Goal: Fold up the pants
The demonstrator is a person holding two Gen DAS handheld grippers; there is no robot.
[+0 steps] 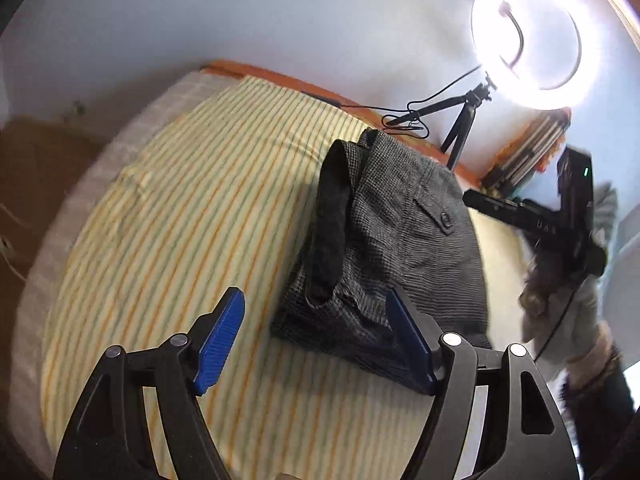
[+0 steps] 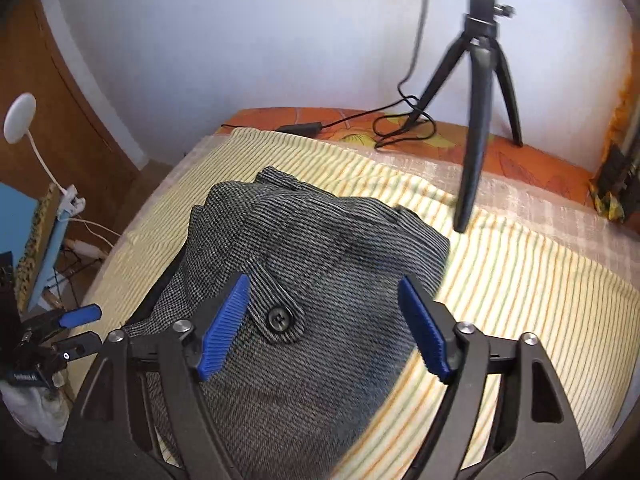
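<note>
The grey checked pants [image 1: 400,240] lie folded in a compact bundle on the yellow striped sheet [image 1: 168,220], with a buttoned back pocket on top. My left gripper [image 1: 320,344] is open and empty, held above the sheet at the bundle's near corner. In the right wrist view the pants [image 2: 320,248] fill the middle, and my right gripper [image 2: 324,328] is open and empty, hovering over the pocket button [image 2: 279,319]. The left gripper also shows in the right wrist view [image 2: 78,330] at the far left, and the right gripper shows in the left wrist view [image 1: 476,200], jaws unclear.
A ring light [image 1: 532,36] on a black tripod [image 2: 480,120] stands at the back of the bed, its cable [image 2: 400,120] lying on the orange cover. A desk lamp [image 2: 20,118] and a blue board [image 2: 36,248] stand left of the bed. A wooden wardrobe [image 2: 60,100] is behind them.
</note>
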